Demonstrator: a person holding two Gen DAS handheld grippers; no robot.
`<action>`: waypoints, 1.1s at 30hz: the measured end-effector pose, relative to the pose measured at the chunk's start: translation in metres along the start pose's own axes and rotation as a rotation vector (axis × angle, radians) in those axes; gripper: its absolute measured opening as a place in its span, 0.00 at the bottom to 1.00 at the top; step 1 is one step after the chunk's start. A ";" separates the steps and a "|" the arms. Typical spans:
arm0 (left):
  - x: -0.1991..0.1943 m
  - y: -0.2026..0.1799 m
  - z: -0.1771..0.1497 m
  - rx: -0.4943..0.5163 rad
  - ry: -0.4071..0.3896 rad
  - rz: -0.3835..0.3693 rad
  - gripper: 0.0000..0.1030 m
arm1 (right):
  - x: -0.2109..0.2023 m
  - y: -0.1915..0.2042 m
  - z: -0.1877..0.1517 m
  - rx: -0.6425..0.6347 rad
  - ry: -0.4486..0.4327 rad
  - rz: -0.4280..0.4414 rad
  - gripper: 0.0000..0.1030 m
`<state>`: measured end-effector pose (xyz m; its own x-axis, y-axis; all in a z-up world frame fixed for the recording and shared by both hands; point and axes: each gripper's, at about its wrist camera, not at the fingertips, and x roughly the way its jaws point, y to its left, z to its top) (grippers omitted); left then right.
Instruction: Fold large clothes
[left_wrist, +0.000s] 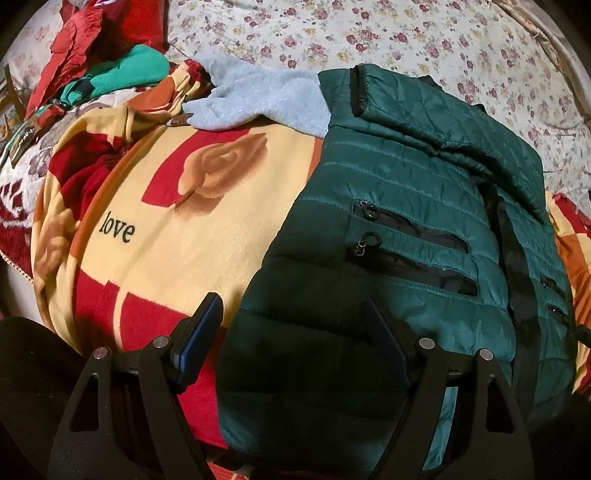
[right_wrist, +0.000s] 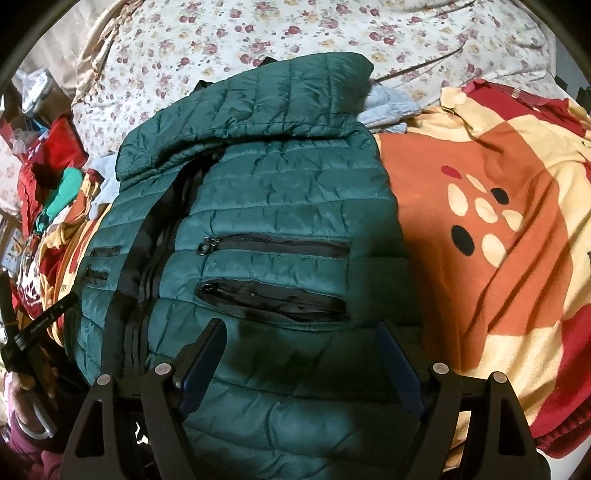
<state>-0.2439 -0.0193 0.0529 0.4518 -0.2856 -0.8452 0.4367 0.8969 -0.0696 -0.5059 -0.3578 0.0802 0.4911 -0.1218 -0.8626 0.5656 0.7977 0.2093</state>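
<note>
A dark green quilted puffer jacket (left_wrist: 424, 229) lies front up on a yellow, red and orange blanket (left_wrist: 207, 229), with its hood folded down over the chest and black zip pockets showing. It also shows in the right wrist view (right_wrist: 266, 206). My left gripper (left_wrist: 295, 317) is open and empty, its jaws astride the jacket's lower left edge. My right gripper (right_wrist: 301, 343) is open and empty, just above the jacket's lower right hem, below the pockets.
A grey fleece garment (left_wrist: 266, 99) lies behind the jacket. A red garment (left_wrist: 81, 40) and a teal one (left_wrist: 129, 74) are piled at the far left. A floral sheet (right_wrist: 295, 29) covers the bed behind. The blanket (right_wrist: 498, 221) spreads out to the right.
</note>
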 end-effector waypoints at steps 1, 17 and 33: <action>0.000 0.001 0.000 0.001 0.003 -0.002 0.77 | 0.000 -0.001 0.000 0.000 0.005 -0.001 0.78; 0.011 0.030 -0.013 -0.085 0.117 -0.126 0.78 | 0.009 -0.056 -0.020 0.148 0.127 0.023 0.78; 0.010 0.035 -0.015 -0.093 0.111 -0.123 0.78 | 0.016 -0.046 -0.042 0.109 0.216 0.113 0.83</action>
<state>-0.2355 0.0141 0.0341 0.3084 -0.3604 -0.8804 0.4068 0.8865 -0.2204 -0.5519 -0.3711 0.0374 0.4090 0.1031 -0.9067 0.5887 0.7294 0.3484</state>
